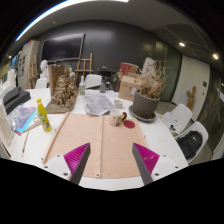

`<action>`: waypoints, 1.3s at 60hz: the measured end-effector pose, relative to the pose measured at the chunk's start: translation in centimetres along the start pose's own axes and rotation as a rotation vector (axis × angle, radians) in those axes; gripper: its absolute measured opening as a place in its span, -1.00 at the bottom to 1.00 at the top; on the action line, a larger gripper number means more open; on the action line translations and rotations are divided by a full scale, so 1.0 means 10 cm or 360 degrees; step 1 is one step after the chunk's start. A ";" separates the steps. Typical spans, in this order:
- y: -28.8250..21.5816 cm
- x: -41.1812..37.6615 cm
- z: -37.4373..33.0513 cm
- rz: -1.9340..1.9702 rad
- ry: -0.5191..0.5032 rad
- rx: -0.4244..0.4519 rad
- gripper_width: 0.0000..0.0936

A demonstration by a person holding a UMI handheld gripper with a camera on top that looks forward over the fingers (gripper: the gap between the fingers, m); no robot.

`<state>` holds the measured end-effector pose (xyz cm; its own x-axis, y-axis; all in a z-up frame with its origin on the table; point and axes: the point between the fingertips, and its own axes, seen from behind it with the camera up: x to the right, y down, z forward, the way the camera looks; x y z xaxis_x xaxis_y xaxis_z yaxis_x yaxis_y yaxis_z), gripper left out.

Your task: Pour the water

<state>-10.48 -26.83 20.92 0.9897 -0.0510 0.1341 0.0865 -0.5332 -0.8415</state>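
Note:
My gripper (pixel 110 160) hangs open above the near end of a tan mat (pixel 95 135) on a white table (pixel 165 140), and nothing stands between the magenta pads (pixel 75 157). A yellow bottle (pixel 43 115) stands upright left of the mat, well ahead of the left finger. At the mat's far right corner lies a small dark red object (pixel 121 119); I cannot tell what it is. Beyond it stands a brown pot with a dried plant (pixel 147 100).
A wooden model (pixel 62 88) stands at the back left and papers (pixel 98 103) lie behind the mat. A cardboard box (pixel 130 86) sits at the back. Chairs (pixel 190 135) stand along the right of the table. Coloured sheets (pixel 22 120) lie at the left.

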 end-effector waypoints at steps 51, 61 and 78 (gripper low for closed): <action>-0.43 -4.27 2.34 0.0085 -0.0293 0.0237 0.76; -0.52 -4.35 2.58 0.0090 -0.0316 0.0276 0.00; -0.64 -4.30 2.54 0.0085 -0.0395 0.0283 -0.42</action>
<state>-50.66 0.17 7.24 0.9892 0.1445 -0.0263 0.0307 -0.3780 -0.9253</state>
